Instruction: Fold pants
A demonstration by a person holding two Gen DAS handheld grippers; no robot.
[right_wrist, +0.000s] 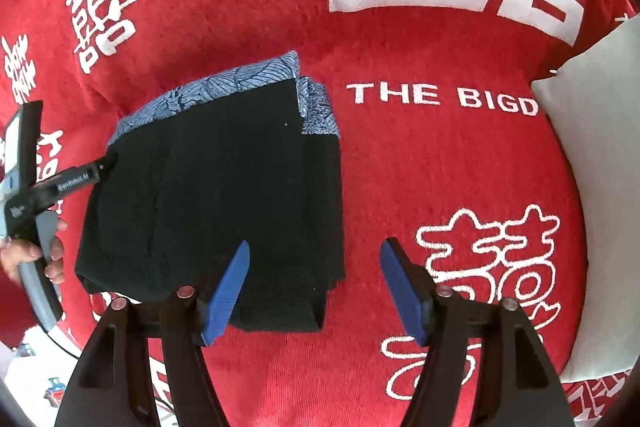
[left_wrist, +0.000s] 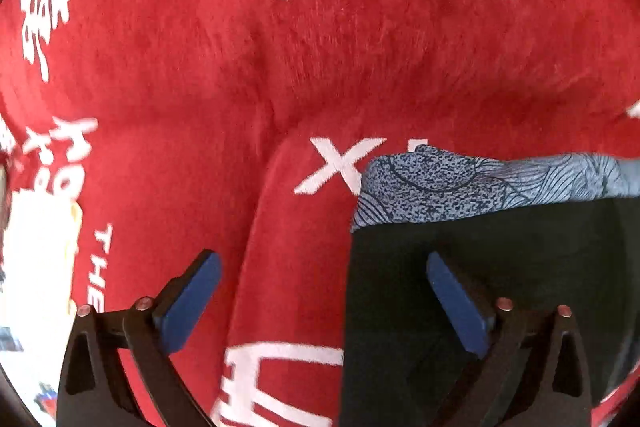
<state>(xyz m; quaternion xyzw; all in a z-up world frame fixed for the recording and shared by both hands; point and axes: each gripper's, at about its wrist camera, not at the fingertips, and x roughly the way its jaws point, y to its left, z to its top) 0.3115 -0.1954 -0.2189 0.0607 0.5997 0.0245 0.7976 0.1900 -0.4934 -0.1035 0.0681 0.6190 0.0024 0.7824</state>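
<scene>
The black pants point(right_wrist: 212, 207) lie folded into a thick rectangle on a red blanket point(right_wrist: 400, 167). A blue-grey patterned layer point(right_wrist: 240, 83) shows along their far edge. My right gripper point(right_wrist: 316, 247) is open above the pants' near right corner, with one finger over the black cloth and the other over the blanket. My left gripper point(left_wrist: 323, 259) is wide open over the pants' point(left_wrist: 500, 267) left edge, its right finger above the cloth and nothing pressed between the pads. In the right wrist view a hand point(right_wrist: 32, 255) holds it beside the pants' left side.
The red blanket point(left_wrist: 200, 67) carries white characters and lettering and has soft ridges. A white pillow point(right_wrist: 600, 187) lies at the right. Pale paper-like items point(left_wrist: 40, 247) sit past the blanket's left edge.
</scene>
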